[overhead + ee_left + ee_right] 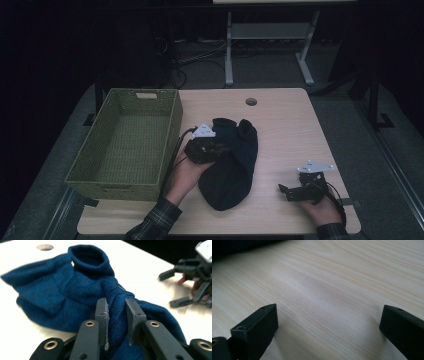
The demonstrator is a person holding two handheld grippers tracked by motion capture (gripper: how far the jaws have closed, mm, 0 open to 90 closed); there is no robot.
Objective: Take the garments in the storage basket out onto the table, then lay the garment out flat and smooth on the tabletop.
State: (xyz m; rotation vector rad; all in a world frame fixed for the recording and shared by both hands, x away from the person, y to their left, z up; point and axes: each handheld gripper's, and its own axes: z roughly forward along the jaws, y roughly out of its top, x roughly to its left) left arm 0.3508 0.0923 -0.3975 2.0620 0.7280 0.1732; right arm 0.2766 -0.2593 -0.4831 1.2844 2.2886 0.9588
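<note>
While the left gripper [117, 305] pinches a bunched fold of the sock [65, 287], its jaws stand narrow with blue knit pressed between both pads. Landmark: sock, lying mid-tabletop [290, 125] in the high view, dark and long, cuff end away from the person, toe end toward the near edge. Left gripper [223, 149] sits at the sock's left edge, roughly halfway along it, held by the left hand [187, 172]. Basket [172, 125], green woven, stands left of the sock, just beyond the gripper and its cable. Right gripper [289, 191] rests well right of the sock's toe end, near the front edge, apart from the cloth; its jaws are wide, bare wood between them [327, 322]. Round hole [251, 101] in the tabletop lies beyond the sock's cuff.
</note>
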